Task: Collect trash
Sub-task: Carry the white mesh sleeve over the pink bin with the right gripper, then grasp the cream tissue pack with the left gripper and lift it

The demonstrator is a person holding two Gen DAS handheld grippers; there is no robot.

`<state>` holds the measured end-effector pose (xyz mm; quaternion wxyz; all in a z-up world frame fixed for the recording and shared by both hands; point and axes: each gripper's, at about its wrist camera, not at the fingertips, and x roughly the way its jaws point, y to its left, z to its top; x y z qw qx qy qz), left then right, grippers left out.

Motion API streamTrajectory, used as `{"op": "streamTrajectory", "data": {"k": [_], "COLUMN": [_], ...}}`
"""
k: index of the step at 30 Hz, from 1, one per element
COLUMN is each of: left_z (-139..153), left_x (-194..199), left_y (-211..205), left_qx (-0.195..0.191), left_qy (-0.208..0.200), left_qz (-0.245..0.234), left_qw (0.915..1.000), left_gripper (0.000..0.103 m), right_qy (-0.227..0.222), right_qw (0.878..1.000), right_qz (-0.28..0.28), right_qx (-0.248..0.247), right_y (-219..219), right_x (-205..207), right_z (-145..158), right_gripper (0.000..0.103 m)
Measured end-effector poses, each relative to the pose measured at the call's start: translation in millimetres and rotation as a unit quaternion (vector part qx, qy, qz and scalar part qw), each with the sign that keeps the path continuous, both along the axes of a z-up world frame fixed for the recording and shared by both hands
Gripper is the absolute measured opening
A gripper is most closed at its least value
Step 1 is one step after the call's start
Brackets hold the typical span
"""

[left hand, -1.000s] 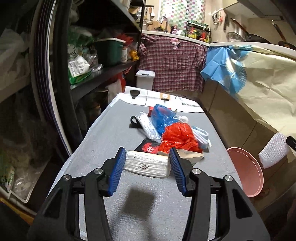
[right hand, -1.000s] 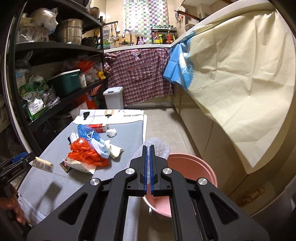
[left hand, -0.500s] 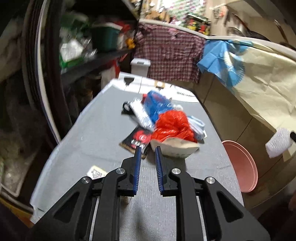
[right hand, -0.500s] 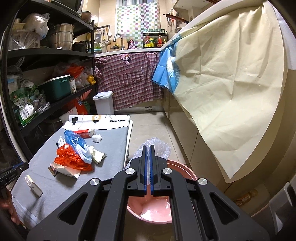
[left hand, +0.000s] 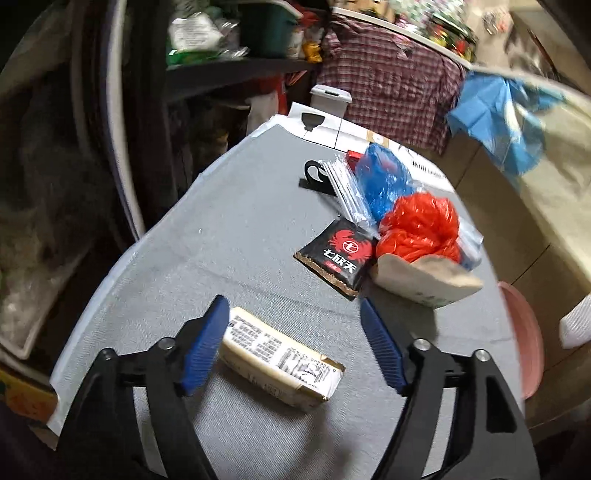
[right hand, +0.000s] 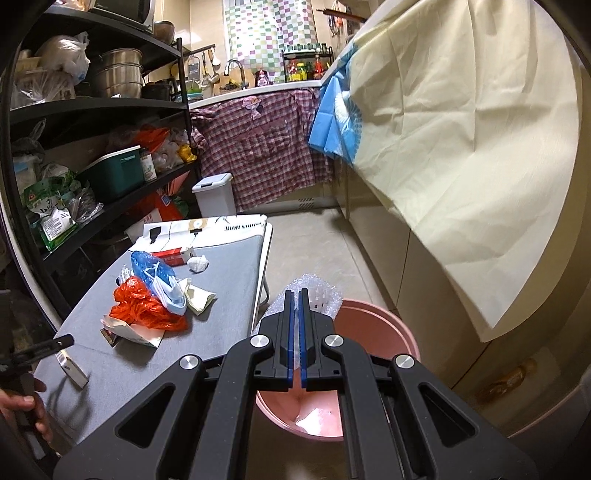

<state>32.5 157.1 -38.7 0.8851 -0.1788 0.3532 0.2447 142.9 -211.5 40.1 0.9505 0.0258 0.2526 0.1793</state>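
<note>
I have the right claw (right hand: 296,325) clamped on a bubble-wrap scrap (right hand: 314,293) over the pink bucket (right hand: 388,325), so dropping it in comes next. My left claw (left hand: 295,343) gapes wide above the small printed carton (left hand: 280,363) lying on the desk (left hand: 229,240), well short of the bucket; I'd lower, then close.

Black shelving (right hand: 110,107) at left of frame, crowded: steel pots (right hand: 118,72) on upper shelf, green lidded box (right hand: 114,173) on lower shelf, green food packets (right hand: 51,210) at far left. Plaid shirt (right hand: 266,147) hangs from counter edge at centre; sink tap (right hand: 236,68) above it. White lidded bin (right hand: 214,194) on floor below shirt. Cream cloth (right hand: 461,140) drapes over cabinets at right, blue cloth (right hand: 334,122) beside it. Checkered curtain (right hand: 269,33) at top centre. Grey-covered bench (left hand: 221,236) at lower left
</note>
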Motion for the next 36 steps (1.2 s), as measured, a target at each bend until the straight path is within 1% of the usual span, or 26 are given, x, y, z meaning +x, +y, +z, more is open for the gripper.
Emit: {"op": "streamTrajectory", "data": {"k": [2, 4, 8, 10, 14, 15, 20, 24, 27, 29, 31, 32, 33, 36], "left_z": [-2, -1, 3, 5, 9, 8, -13, -24, -29, -30, -29, -28, -27, -20], "left_x": [4, 4, -1, -7, -18, -20, -14, -8, -5, -5, -5, -4, -3, -3], "left_y": [-6, -10, -4, -3, 1, 3, 11, 15, 16, 14, 11, 9, 6, 0], "left_qx": [0.019, 0.043, 0.029, 0.044, 0.045, 0.042, 0.002, -0.03, -0.041, -0.04, -0.036, -0.031, -0.026, -0.013], "left_qy": [0.009, 0.019, 0.008, 0.004, -0.006, -0.003, 0.027, 0.033, 0.04, 0.046, 0.046, 0.045, 0.045, 0.037], "left_qz": [-0.01, -0.008, -0.001, 0.017, 0.039, 0.043, 0.047, 0.051, 0.052, 0.051, 0.046, 0.041, 0.035, 0.025], "left_qw": [0.9997, 0.9989, 0.9995, 0.9989, 0.9982, 0.9982, 0.9985, 0.9977, 0.997, 0.9968, 0.9972, 0.9976, 0.998, 0.9989], "left_gripper": [0.076, 0.076, 0.076, 0.076, 0.076, 0.076, 0.076, 0.076, 0.076, 0.064, 0.04, 0.035, 0.026, 0.025], "right_qy": [0.001, 0.002, 0.003, 0.004, 0.006, 0.005, 0.002, 0.005, 0.007, 0.008, 0.008, 0.007, 0.007, 0.006], "right_qw": [1.0, 1.0, 1.0, 1.0, 1.0, 1.0, 1.0, 1.0, 1.0, 1.0, 1.0, 1.0, 1.0, 1.0], "right_qz": [0.003, 0.007, 0.013, 0.013, 0.014, 0.016, 0.02, 0.018, 0.015, 0.014, 0.012, 0.012, 0.011, 0.008], "right_qx": [0.0, 0.001, -0.001, 0.0, 0.009, 0.01, 0.005, 0.004, -0.001, -0.002, -0.002, -0.002, -0.003, -0.005], "right_y": [1, 1, 3, 3, 3, 3, 6, 3, 2, 1, 1, 0, 0, 0], "right_x": [2, 4, 7, 7, 7, 7, 6, 7, 8, 8, 8, 8, 8, 8], "right_z": [-2, -5, -8, -9, -8, -7, -7, -9, -11, -11, -11, -11, -11, -11], "right_gripper": [0.002, 0.002, 0.002, 0.002, 0.002, 0.002, 0.002, 0.002, 0.002, 0.002, 0.002, 0.002, 0.002, 0.002]}}
